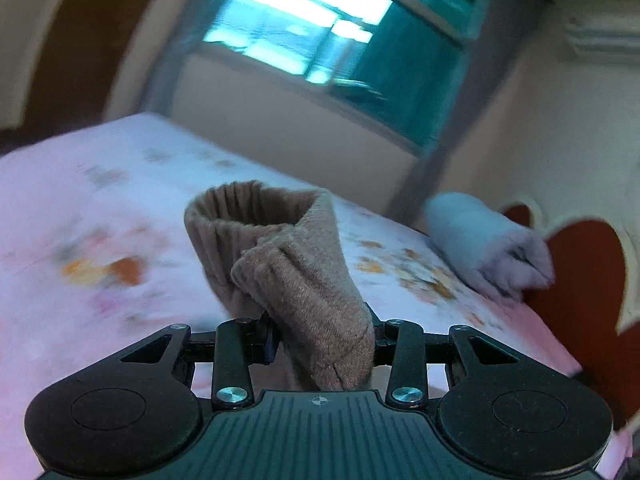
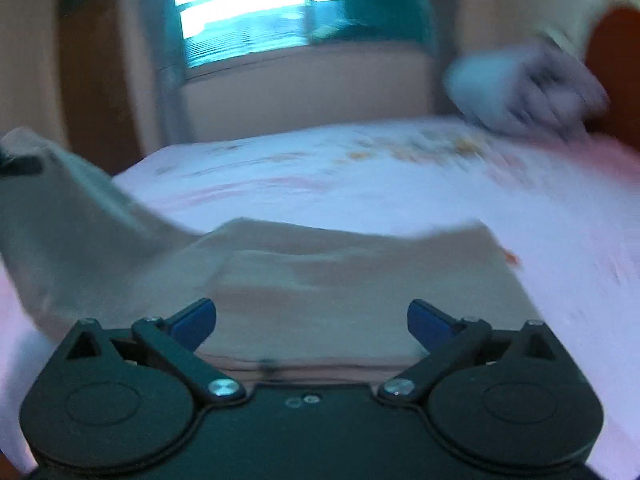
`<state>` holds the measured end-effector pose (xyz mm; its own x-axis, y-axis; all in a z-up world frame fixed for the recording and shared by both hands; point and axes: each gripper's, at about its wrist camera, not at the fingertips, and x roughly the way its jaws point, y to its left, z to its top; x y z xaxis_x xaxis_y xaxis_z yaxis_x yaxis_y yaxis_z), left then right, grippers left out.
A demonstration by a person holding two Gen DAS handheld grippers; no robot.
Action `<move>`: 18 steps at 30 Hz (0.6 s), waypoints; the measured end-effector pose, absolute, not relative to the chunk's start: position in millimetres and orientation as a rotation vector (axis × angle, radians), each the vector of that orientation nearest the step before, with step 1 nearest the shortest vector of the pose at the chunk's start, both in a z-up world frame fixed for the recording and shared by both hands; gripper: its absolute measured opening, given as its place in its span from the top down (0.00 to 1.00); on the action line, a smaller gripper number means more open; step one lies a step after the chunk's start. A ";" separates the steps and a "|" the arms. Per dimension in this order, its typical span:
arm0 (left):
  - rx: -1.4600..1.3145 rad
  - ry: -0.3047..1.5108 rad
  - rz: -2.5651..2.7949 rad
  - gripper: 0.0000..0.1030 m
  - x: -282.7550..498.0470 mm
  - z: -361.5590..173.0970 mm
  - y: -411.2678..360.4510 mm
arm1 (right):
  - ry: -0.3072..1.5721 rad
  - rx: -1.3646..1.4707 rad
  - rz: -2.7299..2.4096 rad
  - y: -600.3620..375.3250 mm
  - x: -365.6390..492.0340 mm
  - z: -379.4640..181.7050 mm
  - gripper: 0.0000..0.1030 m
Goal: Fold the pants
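Pants (image 2: 320, 276), tan and soft, lie mostly spread on the pink floral bed (image 2: 360, 184) across the middle of the right wrist view, while one ribbed cuff end is lifted clear of the sheet. In the left wrist view that cuff stands up at centre frame, bunched between the jaws of the left gripper (image 1: 320, 344), which are clamped on it low down, close to the gripper body. The same lifted leg appears as a tan band rising toward the upper left of the right wrist view. The right gripper (image 2: 312, 320) sits at the bottom centre of its view with its blue pads well apart and nothing between them, just above the near edge of the flat cloth. The main risk is that the left grip holds only a thick wad of knit rather than a clean edge, so the cuff could slide out as it is carried over, or drop crooked. With the right jaws free, nothing pins the spread part, so the pull may drag the whole garment across the sheet and wrinkle the fold line. A rolled pale towel (image 1: 492, 244) lies at the right of the bed, well apart.
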<state>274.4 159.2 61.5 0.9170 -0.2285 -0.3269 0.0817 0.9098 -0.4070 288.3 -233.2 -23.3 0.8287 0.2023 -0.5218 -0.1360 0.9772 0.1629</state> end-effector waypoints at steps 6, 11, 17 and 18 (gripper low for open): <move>-0.188 0.424 -0.379 0.63 310.8 86.9 -2.4 | 0.511 0.425 -0.002 -358.4 278.3 -9.4 0.06; 0.012 0.623 -0.538 0.45 332.4 41.4 -151.2 | 0.513 0.617 -0.102 -448.1 264.0 -16.8 0.06; 0.018 0.633 -0.474 0.15 298.3 29.5 -146.9 | 0.578 0.866 -0.080 -508.3 255.4 -41.7 0.06; 0.001 0.616 -0.446 0.13 289.7 33.1 -129.8 | 0.585 0.925 -0.018 -506.9 259.3 -43.9 0.06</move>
<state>289.7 -129.8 33.1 0.7245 -0.4043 -0.5582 0.4049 0.9051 -0.1300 259.3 -506.9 -43.9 0.8450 0.2303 -0.4827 0.2594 0.6127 0.7465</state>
